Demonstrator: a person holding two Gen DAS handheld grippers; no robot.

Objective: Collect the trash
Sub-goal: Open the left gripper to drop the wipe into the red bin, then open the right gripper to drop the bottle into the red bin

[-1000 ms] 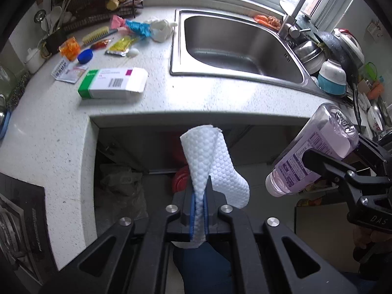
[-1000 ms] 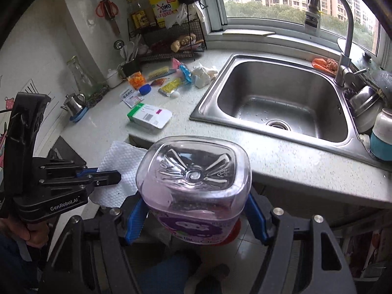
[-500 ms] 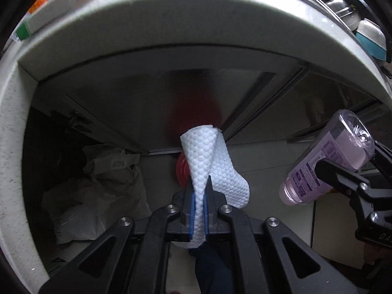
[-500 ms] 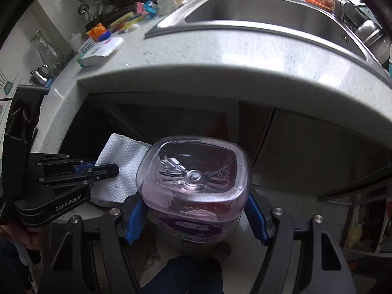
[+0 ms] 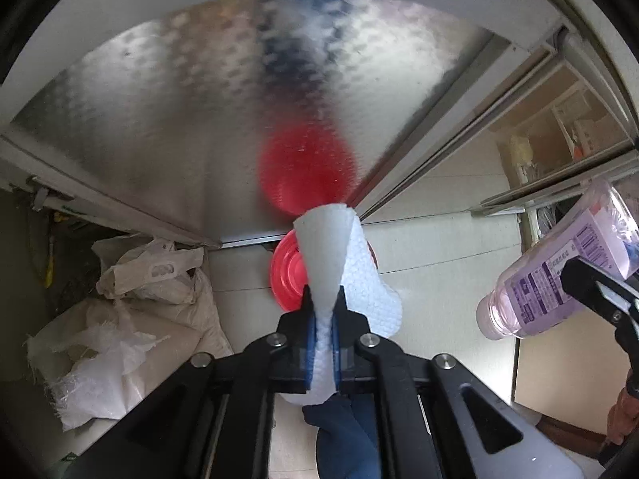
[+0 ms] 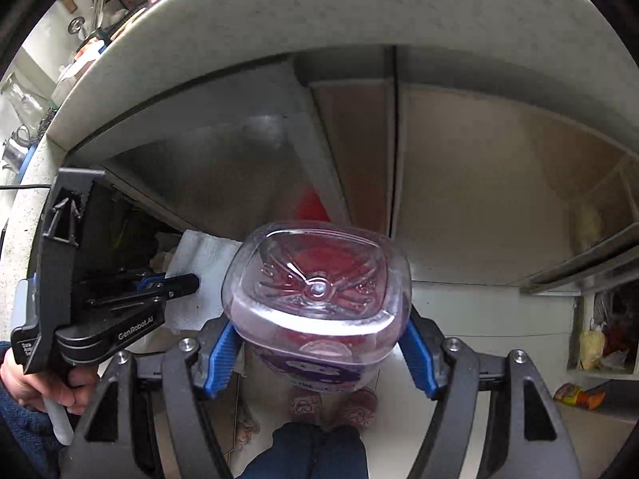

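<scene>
Both grippers carry trash down toward a red bin on the floor below the counter.

The left gripper (image 5: 324,331) is clamped on a white paper towel (image 5: 331,267), which stands up past its tips; the red bin (image 5: 288,275) sits just beyond, half hidden by the towel. The right gripper (image 6: 317,353) grasps a clear plastic bottle (image 6: 317,283) across its body, base forward and cap end back, probably so it can drop straight in. Red shows through the bottle's base, so the bin seems to lie ahead of it. Neither item is released yet.
</scene>
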